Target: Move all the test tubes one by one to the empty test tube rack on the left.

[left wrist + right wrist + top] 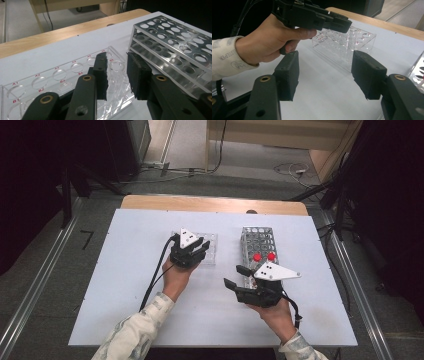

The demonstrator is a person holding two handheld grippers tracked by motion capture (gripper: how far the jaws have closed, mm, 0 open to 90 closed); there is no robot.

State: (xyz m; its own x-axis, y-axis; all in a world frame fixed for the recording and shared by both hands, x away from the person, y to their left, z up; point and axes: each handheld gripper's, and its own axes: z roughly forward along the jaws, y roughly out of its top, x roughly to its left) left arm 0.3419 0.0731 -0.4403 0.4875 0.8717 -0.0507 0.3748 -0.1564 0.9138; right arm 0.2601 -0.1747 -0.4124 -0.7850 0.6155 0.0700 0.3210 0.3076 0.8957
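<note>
white tabletop (130, 310) spans the middle of the high view, with a wooden edge along its top. right of centre stands the metal rack (260, 242), perforated, with two red caps (264, 256) in its lower part. left of it, at centre, lies the clear plastic rack (209, 249) — its holes labelled in red in the left gripper view. the left gripper (202, 251) hangs over that clear rack's lower part, jaws a narrow gap apart with nothing pinched between them. the right gripper (234, 276), lower right of centre just beside the metal rack's near end, has its jaws spread wide — nothing between them.
</note>
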